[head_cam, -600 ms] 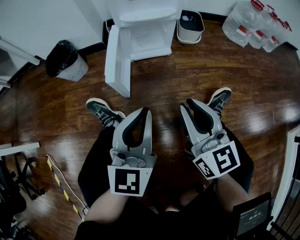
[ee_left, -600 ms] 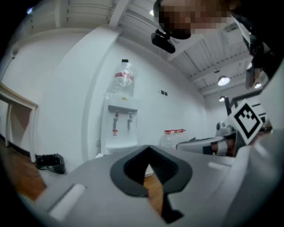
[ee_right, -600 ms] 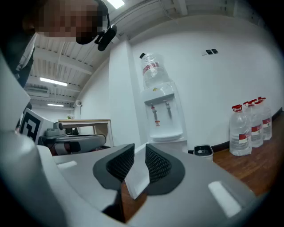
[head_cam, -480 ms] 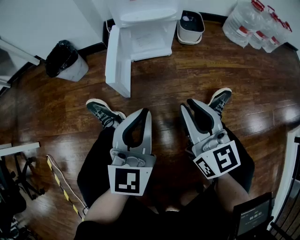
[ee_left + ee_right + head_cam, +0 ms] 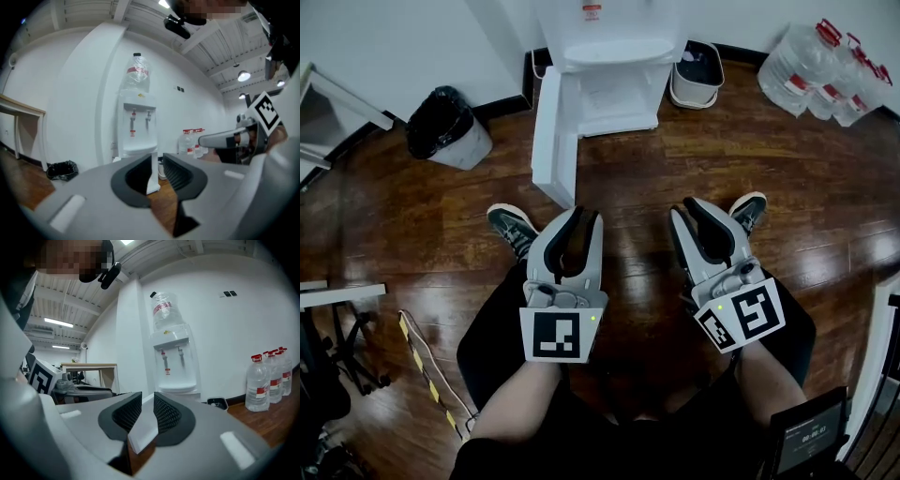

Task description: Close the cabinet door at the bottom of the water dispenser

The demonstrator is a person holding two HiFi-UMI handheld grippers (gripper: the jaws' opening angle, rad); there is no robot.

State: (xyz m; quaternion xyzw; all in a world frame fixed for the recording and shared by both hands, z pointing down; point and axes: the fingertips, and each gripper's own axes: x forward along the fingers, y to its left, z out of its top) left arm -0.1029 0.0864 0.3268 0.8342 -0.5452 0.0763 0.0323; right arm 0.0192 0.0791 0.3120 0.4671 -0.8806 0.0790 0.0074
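The white water dispenser (image 5: 609,56) stands against the far wall. Its bottom cabinet door (image 5: 555,141) is swung wide open and sticks out over the wood floor toward me. My left gripper (image 5: 586,214) hovers above my knees and points at the door's near edge, well short of it. Its jaws stand slightly apart with nothing between them. My right gripper (image 5: 684,206) is beside it, equally parted and empty. In the left gripper view the door's edge (image 5: 152,180) shows through the gap of the left gripper (image 5: 157,159). The right gripper view shows the dispenser (image 5: 174,362) beyond the right gripper (image 5: 147,399).
A black-bagged bin (image 5: 445,127) stands left of the dispenser and a white bin (image 5: 698,75) right of it. Several water bottles (image 5: 825,70) fill the far right corner. My shoes (image 5: 511,225) rest on the floor. A striped cable (image 5: 422,366) lies at the left.
The head view has shifted: the dispenser and its open door now sit lower and further right in the picture. Both grippers have risen slightly toward the door. Their jaws look unchanged.
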